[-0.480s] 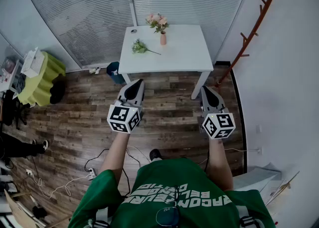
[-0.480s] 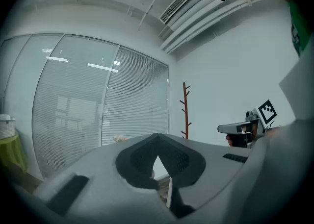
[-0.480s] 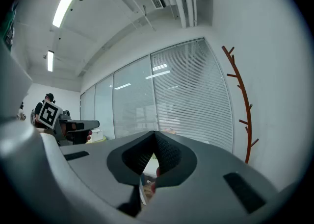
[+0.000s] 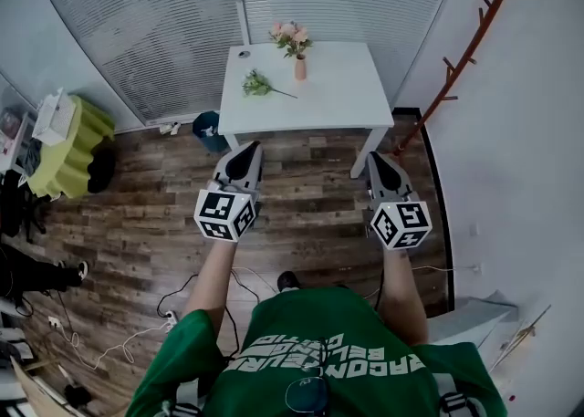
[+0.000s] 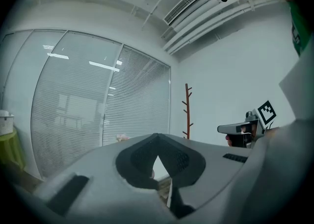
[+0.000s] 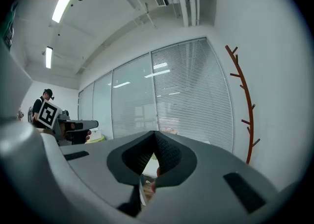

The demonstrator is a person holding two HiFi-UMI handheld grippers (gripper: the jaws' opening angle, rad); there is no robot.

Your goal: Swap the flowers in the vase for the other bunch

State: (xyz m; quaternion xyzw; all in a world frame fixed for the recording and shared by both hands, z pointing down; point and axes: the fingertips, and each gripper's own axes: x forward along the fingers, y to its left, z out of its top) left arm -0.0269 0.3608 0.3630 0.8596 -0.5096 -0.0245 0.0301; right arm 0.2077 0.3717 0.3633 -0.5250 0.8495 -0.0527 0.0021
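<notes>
- Hardly anything moved since prev frame: left gripper (image 4: 246,152) and right gripper (image 4: 379,161) sit where they were. Only the head view drifted a bit, so the worktop (image 4: 339,96) shows a touch higher.
- Left gripper: jaws pressed together at the tips, nothing between them, per its own view. It's level over the wood floor (image 4: 137,214), short of the worktop's near edge.
- Right gripper: same, jaws pressed together, empty, level. In head view it's near the worktop's front right leg.
- Both grippers are well apart from the flowers.
- Vase (image 4: 300,69): small, orange-pink, upright, toward the worktop's far edge, approx. centre. Pink flowers (image 4: 289,36) w/ green leaves stand in it.
- Other bunch (image 4: 258,86): green w/ pale blooms, lies flat on the worktop, left of the vase and nearer me, stem pointing right. It's not touching the vase.
- Small round item (image 4: 245,55) at the worktop's far left corner; I can't tell what it is.
- Bkgd: blinds (image 4: 155,32) behind the worktop, brown coat rack (image 4: 467,46) along the right wall, blue bin (image 4: 208,129) by the worktop's left leg.
</notes>
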